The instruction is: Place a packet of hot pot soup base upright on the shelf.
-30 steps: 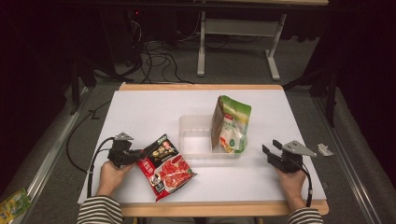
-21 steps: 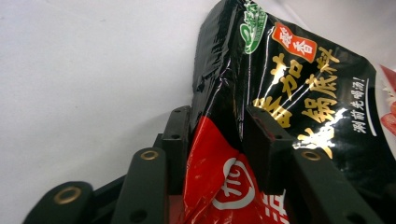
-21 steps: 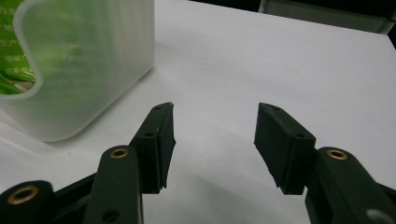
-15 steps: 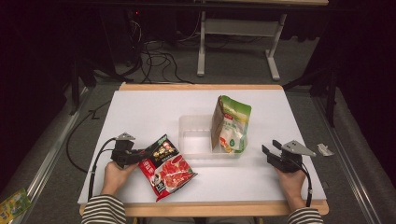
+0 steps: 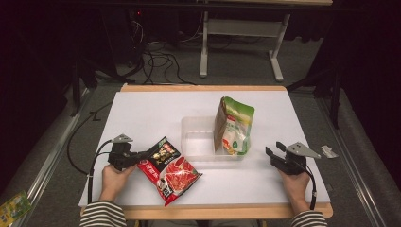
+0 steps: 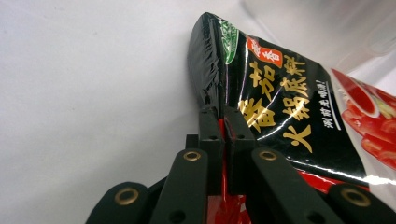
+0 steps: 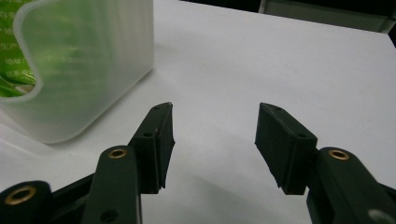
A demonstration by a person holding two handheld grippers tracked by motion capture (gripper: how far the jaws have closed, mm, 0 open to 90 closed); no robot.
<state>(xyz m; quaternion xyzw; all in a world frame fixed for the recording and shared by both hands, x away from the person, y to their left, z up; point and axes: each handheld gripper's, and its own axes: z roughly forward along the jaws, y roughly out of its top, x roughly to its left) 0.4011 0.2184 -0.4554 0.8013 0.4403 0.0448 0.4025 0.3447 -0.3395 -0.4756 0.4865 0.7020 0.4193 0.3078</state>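
A red and black soup-base pouch [image 5: 170,170] lies flat on the white table [image 5: 151,113] at the front left. My left gripper [image 5: 141,156] is at its left corner. In the left gripper view the jaws have just closed, and the gripper [image 6: 223,116] pinches the pouch's crimped black edge [image 6: 280,102]. A green pouch [image 5: 234,125] stands upright in the right end of a clear plastic container [image 5: 198,139]. My right gripper [image 5: 272,153] rests on the table to the right of the container, open, with nothing between its fingers [image 7: 215,140].
The clear container's corner [image 7: 93,70] is just left of my right gripper's jaws. A small scrap of wrapper [image 5: 328,152] lies near the table's right edge. A yellow-green packet [image 5: 12,208] lies on the floor at the left. Cables trail off the table's left side.
My left gripper's jaws have come together on the red and black pouch's edge. The hand has barely shifted. The right gripper has not moved.
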